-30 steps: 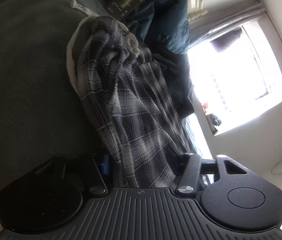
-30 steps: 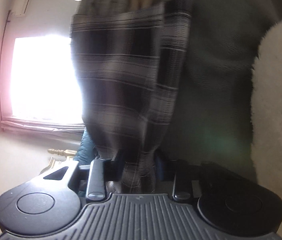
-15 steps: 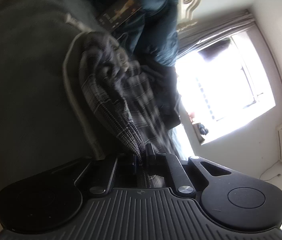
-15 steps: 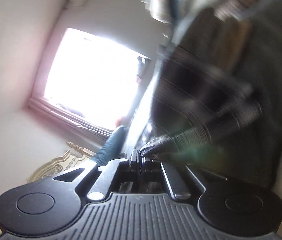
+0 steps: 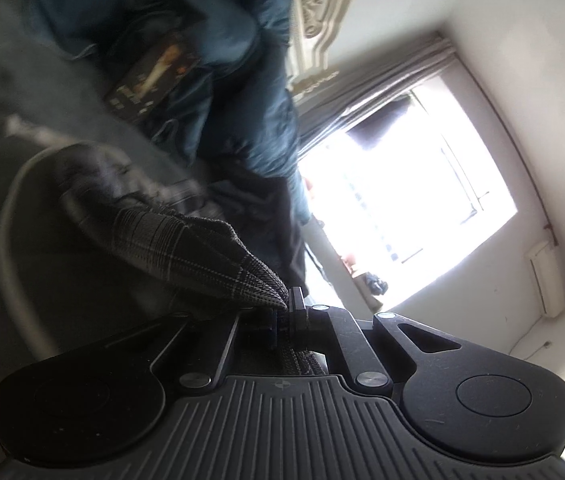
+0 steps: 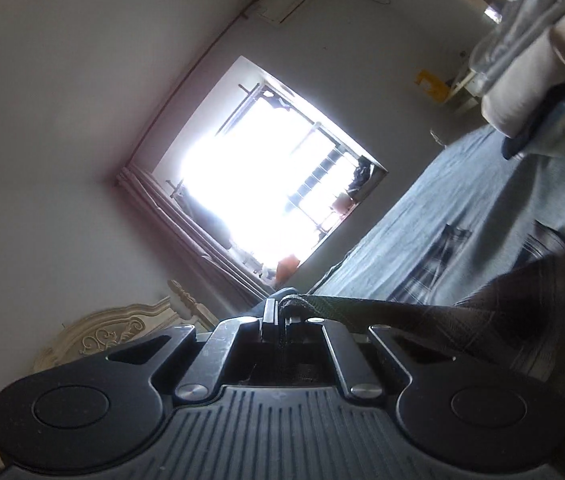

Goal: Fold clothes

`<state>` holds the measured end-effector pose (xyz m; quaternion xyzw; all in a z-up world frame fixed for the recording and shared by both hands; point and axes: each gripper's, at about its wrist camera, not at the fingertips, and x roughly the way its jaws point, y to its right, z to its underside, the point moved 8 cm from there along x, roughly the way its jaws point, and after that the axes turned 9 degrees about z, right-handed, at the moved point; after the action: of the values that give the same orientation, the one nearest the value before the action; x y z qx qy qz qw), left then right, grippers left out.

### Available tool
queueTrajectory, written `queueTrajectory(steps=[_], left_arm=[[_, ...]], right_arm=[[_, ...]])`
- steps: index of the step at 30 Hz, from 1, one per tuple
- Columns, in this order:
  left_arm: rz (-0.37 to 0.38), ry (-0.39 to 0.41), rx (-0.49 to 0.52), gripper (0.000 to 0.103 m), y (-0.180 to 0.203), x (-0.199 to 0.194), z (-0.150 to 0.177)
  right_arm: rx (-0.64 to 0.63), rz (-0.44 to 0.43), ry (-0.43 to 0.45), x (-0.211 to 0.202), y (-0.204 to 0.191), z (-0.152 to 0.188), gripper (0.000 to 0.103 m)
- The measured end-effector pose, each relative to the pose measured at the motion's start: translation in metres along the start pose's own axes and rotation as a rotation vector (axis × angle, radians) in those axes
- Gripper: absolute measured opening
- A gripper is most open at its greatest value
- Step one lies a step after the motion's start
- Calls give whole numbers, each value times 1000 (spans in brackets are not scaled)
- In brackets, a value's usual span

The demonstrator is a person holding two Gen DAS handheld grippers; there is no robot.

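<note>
Left gripper (image 5: 287, 309) is clenched on the plaid garment (image 5: 186, 248), which trails toward the blurred upper left. Right gripper (image 6: 279, 316) grasps the same garment, which stretches rightward with its far end cut off at the frame edge.

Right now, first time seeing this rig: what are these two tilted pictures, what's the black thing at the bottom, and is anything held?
No robot arm here: a person carries a two-finger gripper in each hand, and each has a fisheye camera looking along its fingers. The black shape at the bottom of each picture is the gripper's own body. In the left wrist view, the left gripper is shut on a plaid garment, which trails back toward a grey bed cover. In the right wrist view, the right gripper pinches another edge of the same plaid cloth. Dark blue bedding lies behind, and a bright window faces both cameras.
</note>
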<state>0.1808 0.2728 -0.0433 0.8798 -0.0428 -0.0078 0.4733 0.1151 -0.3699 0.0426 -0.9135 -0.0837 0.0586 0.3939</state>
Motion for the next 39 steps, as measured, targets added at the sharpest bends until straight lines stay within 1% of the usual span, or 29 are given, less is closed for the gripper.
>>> queueTrajectory(steps=[2,5,8,12,17,22,25,28,30,32,35,39], left_arm=[[11,-2,21,3,5,11,-6],[3,-10,48,3,8,31,-14],[-16,-31,74,3,10,53,-19],[-60,-78,113,3,11,87,-23],[-110,-153,175,3,10,140,-23],[-171,-224,259,3,1,197,-12],[-212,-284,306,3,-10,230,0],[-247,-344,320,3,-29,254,13],[-234,-349,297,3,-38,257,13],[-218,-352,276,3,-46,260,13],[-182,-335,248,4,-48,260,8],[-191,-305,219,6,-64,264,4]], right_arm=[[-24,-5,8,16,-11,-10,4],[-53,5,11,48,-27,-21,4],[-65,32,-3,88,-31,-29,4],[-62,94,-32,146,-21,-36,4],[-57,187,-66,219,-1,-40,4],[-64,289,-98,297,23,-38,4],[-84,375,-130,349,47,-26,4],[-113,472,-174,397,80,-2,4],[-133,517,-215,422,98,14,4],[-138,517,-235,437,104,23,4],[-166,467,-227,450,92,25,4],[-165,446,-202,472,83,22,4]])
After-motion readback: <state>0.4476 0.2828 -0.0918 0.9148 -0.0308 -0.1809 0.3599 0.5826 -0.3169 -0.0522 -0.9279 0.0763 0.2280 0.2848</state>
